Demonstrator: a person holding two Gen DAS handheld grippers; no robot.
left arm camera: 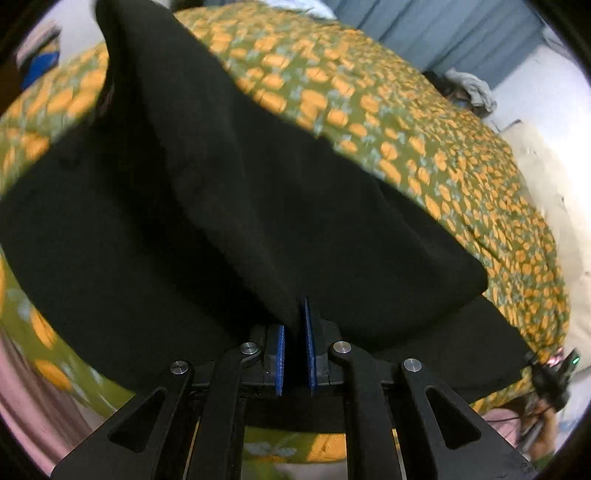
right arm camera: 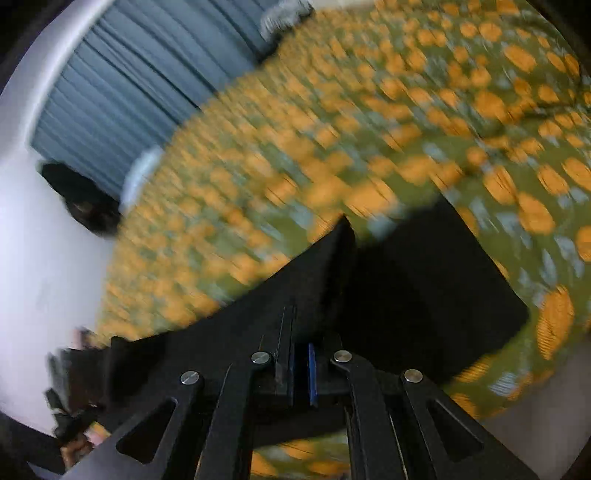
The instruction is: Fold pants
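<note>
Bedroom setting: bed covered by green bedspread (left arm camera: 406,122) printed with orange and pale blue shapes; blue pleated curtain (left arm camera: 443,33) and white wall behind; pale crumpled cloth (left arm camera: 472,88) at far edge of bed, beside a dark item too dim to identify. Pink fabric (left arm camera: 22,398) at lower left of left wrist view.

Black pants (left arm camera: 229,221) spread over bedspread, partly lifted. One fold raised into a peak toward upper left of left wrist view; remainder draped wide and sagging toward the mattress.

Left gripper (left arm camera: 295,354): jaws clamped on an edge of black pants, cloth pinched between blue pads (left arm camera: 307,347) and rising up and away from the fingertips.

Right gripper (right arm camera: 301,373): jaws nearly together, clamped on black pants (right arm camera: 424,288); cloth caught between the pads, a fold standing up directly ahead of the fingertips. Flat portion of garment lying on bedspread (right arm camera: 295,129) to the right of the fold. Right wrist view heavily motion-blurred; pattern detail smeared. Curtain (right arm camera: 129,85) at upper left, dark object (right arm camera: 85,199) against white wall, not identifiable.
</note>
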